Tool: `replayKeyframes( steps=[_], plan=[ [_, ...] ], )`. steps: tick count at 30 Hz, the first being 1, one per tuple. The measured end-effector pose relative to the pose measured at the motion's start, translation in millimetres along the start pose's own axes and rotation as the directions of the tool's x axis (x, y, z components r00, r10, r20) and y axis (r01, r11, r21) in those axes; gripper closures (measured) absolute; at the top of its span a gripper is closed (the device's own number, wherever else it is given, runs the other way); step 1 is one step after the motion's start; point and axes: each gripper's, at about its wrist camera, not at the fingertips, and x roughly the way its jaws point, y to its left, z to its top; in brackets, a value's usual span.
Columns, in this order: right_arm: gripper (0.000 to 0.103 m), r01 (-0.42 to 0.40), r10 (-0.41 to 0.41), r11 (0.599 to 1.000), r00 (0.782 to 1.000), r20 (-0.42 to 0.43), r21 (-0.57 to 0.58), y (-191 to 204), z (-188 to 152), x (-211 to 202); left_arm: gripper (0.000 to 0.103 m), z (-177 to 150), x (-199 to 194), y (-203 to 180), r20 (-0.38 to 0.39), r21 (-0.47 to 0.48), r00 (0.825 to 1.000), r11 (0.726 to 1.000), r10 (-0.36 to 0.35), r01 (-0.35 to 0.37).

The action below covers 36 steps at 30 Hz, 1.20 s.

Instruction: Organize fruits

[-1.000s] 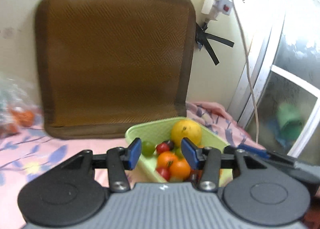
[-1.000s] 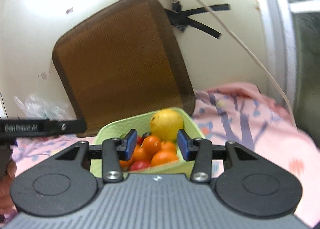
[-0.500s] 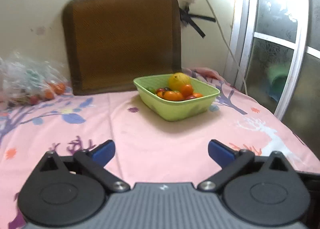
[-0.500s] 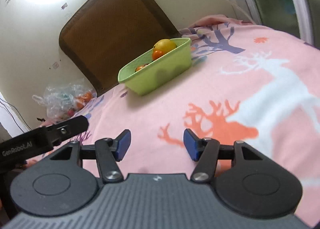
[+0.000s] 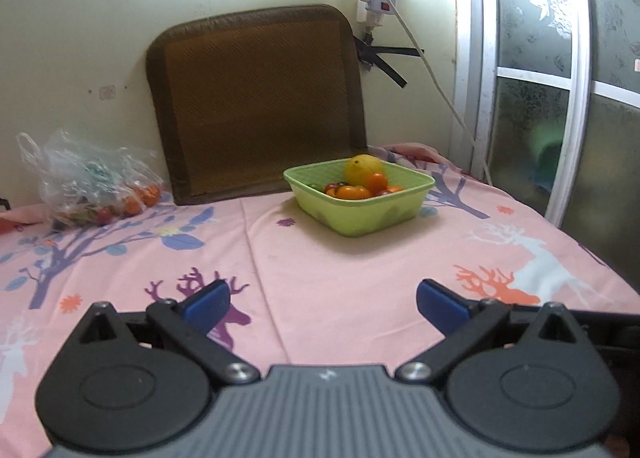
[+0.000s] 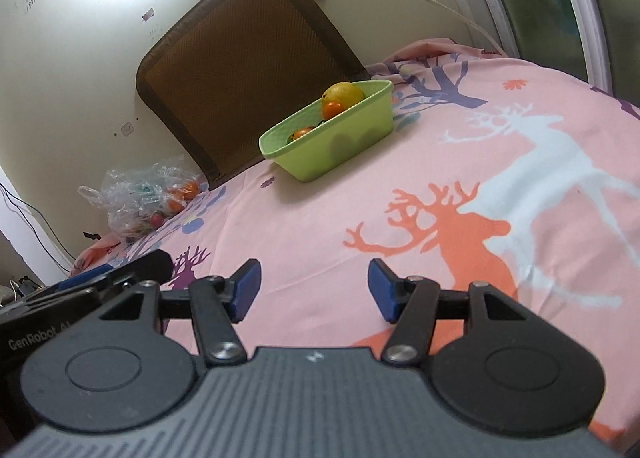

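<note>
Item: green basket (image 5: pixel 360 198) of fruit, on the pink deer-print bedsheet (image 5: pixel 320 270), ahead and well apart from both tools. Plastic bag (image 5: pixel 92 182) of fruit: far left, so likely nearer the left tool (image 5: pixel 320 304). Left tool, right tool (image 6: pixel 314 290): spread, empty.

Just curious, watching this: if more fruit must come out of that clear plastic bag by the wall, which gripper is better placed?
Probably the left gripper: it is open, and the clear plastic bag of fruit lies on its side.
</note>
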Motion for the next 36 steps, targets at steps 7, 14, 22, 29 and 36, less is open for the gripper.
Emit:
replayKeyframes(
  steps=[7,14,22,29,36],
  plan=[
    [0.041,0.001,-0.001,1.0,1.0,0.004,0.008,-2,-1,-1,0.0,4,-5,4,0.002,-0.006,0.999,0.999,0.044,-0.044],
    [0.04,0.005,-0.005,1.0,1.0,-0.005,0.015,-4,-1,0,0.0,6,-1,11,-0.012,-0.029,0.995,0.995,0.099,-0.1],
    [0.04,0.009,-0.008,1.0,1.0,-0.019,0.019,-5,-4,4,0.0,4,0,9,0.015,-0.013,0.983,0.984,0.18,-0.18],
    [0.04,0.011,-0.01,1.0,1.0,-0.024,0.019,-4,-4,5,0.0,4,-5,10,0.029,-0.014,0.994,0.994,0.11,-0.11],
    [0.04,0.012,-0.011,1.0,0.999,-0.034,0.013,-2,-6,8,0.0,1,0,7,0.001,0.002,0.991,0.991,0.13,-0.13]
  ],
)
